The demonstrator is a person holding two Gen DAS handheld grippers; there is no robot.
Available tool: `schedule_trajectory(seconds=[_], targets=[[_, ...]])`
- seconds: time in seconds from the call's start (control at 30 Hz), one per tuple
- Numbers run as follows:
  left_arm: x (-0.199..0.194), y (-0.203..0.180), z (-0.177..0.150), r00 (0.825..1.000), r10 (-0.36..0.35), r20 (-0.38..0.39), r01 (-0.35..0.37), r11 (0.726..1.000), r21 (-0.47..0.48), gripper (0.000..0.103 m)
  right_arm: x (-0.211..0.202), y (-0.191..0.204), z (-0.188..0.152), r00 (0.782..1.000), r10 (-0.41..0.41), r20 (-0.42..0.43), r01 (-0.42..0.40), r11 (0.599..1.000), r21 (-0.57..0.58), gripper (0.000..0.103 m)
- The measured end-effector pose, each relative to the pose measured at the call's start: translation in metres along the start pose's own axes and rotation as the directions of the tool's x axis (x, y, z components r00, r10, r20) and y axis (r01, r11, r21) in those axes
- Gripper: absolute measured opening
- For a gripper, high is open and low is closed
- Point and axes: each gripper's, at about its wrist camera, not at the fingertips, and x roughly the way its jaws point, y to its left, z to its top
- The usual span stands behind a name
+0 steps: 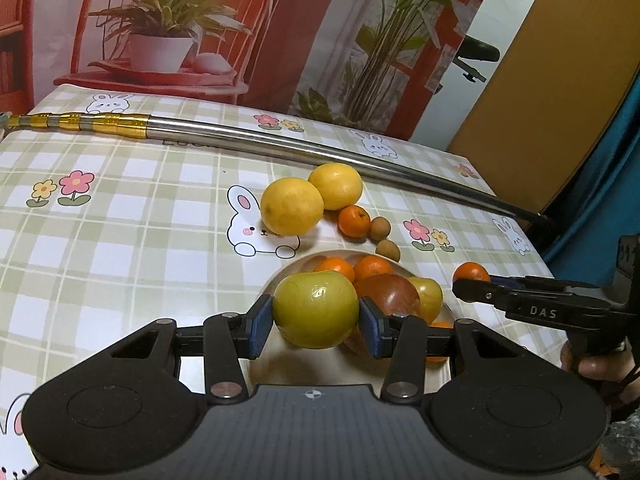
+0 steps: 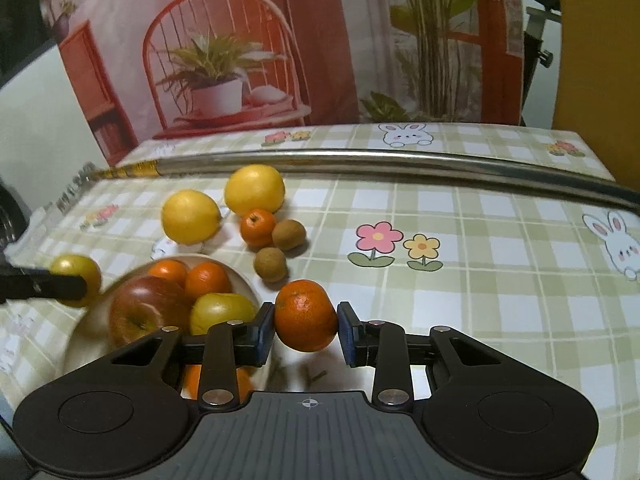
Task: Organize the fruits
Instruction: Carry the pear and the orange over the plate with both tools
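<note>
The place looked like a room in a home, set up for table work. Beyond the fingers lay a worktop [image 2: 460, 216] covered by a checked green-and-white oilcloth printed with cartoon rabbits and flowers. Ahead of the fingers, loose fruit sat on it beside a pale plate [image 2: 244, 280] of apples and mandarins. A long metal pole [image 1: 280, 142] with a gold end lay across the far side. Behind it hung a printed backdrop [image 2: 248, 52] picturing a red chair, potted plants and a red shelf. To the right of it stood a plain ochre door or panel [image 1: 540, 92].
</note>
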Motion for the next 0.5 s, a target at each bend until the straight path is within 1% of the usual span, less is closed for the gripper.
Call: schedule_trajectory(seconds=[0.07, 0.23, 0.4, 0.5], targets=[[-0.002, 0.000, -0.004, 1.000, -0.005, 0.001, 0.005, 1.000, -0.005, 0.049, -0.006, 0.004, -0.001, 1.000, 0.008, 0.003, -0.008, 1.000, 0.004, 0.030], [-0.008, -0.003, -0.010, 1.000, 0.006, 0.007, -0.006, 1.000, 0.013, 0.049, -0.020, 0.018, -0.002, 1.000, 0.006, 0.016, -0.006, 1.000, -0.029, 0.030], [-0.009, -0.008, -0.013, 1.000, 0.001, 0.006, -0.001, 0.999, 0.040, 0.049, -0.034, 0.027, -0.004, 0.999, 0.044, 0.022, -0.043, 0.999, -0.010, 0.030], [-0.009, -0.009, -0.018, 1.000, 0.004, -0.002, -0.004, 0.999, 0.051, 0.049, -0.038, 0.035, -0.007, 0.999, 0.046, 0.018, -0.045, 0.998, -0.031, 0.030]])
